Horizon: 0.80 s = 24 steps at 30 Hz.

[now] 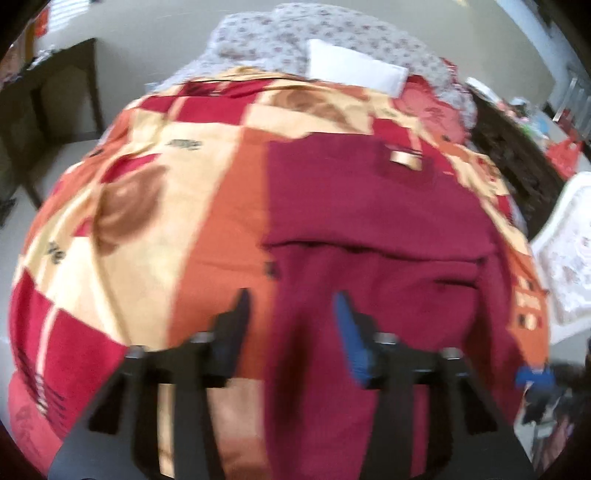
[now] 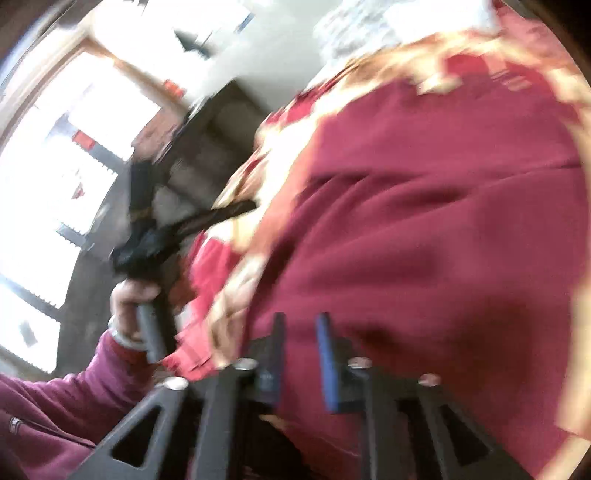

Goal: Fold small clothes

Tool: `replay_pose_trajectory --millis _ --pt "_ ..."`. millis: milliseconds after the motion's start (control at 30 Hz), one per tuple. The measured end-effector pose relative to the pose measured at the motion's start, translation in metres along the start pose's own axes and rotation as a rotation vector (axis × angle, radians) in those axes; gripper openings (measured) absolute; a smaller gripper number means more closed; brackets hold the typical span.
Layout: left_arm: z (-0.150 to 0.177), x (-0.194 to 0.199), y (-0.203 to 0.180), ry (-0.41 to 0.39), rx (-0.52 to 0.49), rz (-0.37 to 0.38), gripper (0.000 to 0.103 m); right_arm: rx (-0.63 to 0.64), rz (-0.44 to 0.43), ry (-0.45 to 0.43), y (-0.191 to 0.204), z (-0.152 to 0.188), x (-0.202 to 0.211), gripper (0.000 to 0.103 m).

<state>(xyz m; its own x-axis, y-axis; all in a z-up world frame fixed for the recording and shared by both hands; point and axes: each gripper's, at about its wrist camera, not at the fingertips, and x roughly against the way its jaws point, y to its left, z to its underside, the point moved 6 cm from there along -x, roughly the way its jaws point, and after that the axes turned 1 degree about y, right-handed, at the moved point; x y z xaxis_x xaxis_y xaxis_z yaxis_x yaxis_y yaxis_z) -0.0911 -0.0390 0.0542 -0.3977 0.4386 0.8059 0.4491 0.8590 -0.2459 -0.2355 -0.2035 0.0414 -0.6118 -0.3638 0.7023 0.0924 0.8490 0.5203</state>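
A maroon garment with a small tan label lies flat on a bedspread patterned in red, orange and cream. My left gripper hovers over the garment's near left edge, open, with only flat cloth showing between its black finger and blue-padded finger. In the right wrist view the same maroon garment fills the right side. My right gripper is above its near edge, open, with nothing pinched. A hand in a maroon sleeve holds the other gripper's handle at the left. Both views are blurred.
A white folded piece rests on grey floral cloth at the bed's far end. A dark wooden table stands far left, dark furniture and a white patterned object at the right. Bright windows lie beyond the bed.
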Motion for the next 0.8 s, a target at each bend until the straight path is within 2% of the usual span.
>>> replay_pose_trajectory --millis 33,100,133,200,300,367,500,533,567,600,733,800 --pt "0.001 -0.001 -0.009 0.003 -0.007 0.02 0.055 -0.013 0.024 -0.033 -0.011 0.0 0.012 0.056" --pt "0.006 -0.007 -0.03 0.029 -0.046 0.046 0.054 -0.046 0.098 -0.093 -0.042 -0.001 0.046 0.057" --pt "0.009 -0.013 -0.042 0.048 -0.069 0.057 0.055 -0.072 0.144 -0.101 -0.058 0.004 0.057 0.057" --pt "0.014 -0.022 -0.06 0.081 -0.084 0.079 0.054 -0.104 0.175 -0.1 -0.074 0.006 0.073 0.057" --pt "0.024 -0.034 -0.087 0.131 -0.114 0.127 0.054 -0.145 0.185 -0.077 -0.096 0.02 0.089 0.057" --pt "0.028 -0.038 -0.099 0.143 -0.142 0.127 0.055 -0.158 0.17 -0.059 -0.107 0.034 0.093 0.057" --pt "0.035 -0.045 -0.111 0.171 -0.148 0.136 0.054 -0.153 0.16 0.0 -0.115 0.057 0.078 0.056" --pt "0.035 -0.045 -0.112 0.173 -0.147 0.135 0.054 -0.138 0.164 0.018 -0.115 0.061 0.072 0.051" --pt "0.033 -0.044 -0.111 0.169 -0.147 0.129 0.054 -0.121 0.164 0.018 -0.113 0.063 0.069 0.03" --pt "0.032 -0.042 -0.108 0.164 -0.149 0.121 0.054 -0.115 0.15 0.001 -0.109 0.063 0.071 0.014" --pt "0.02 -0.035 -0.089 0.136 -0.118 0.099 0.054 -0.106 0.045 -0.111 -0.087 0.036 0.096 0.01" --pt "0.01 -0.03 -0.074 0.11 -0.078 0.097 0.054 -0.077 -0.038 -0.187 -0.068 0.011 0.115 0.009"
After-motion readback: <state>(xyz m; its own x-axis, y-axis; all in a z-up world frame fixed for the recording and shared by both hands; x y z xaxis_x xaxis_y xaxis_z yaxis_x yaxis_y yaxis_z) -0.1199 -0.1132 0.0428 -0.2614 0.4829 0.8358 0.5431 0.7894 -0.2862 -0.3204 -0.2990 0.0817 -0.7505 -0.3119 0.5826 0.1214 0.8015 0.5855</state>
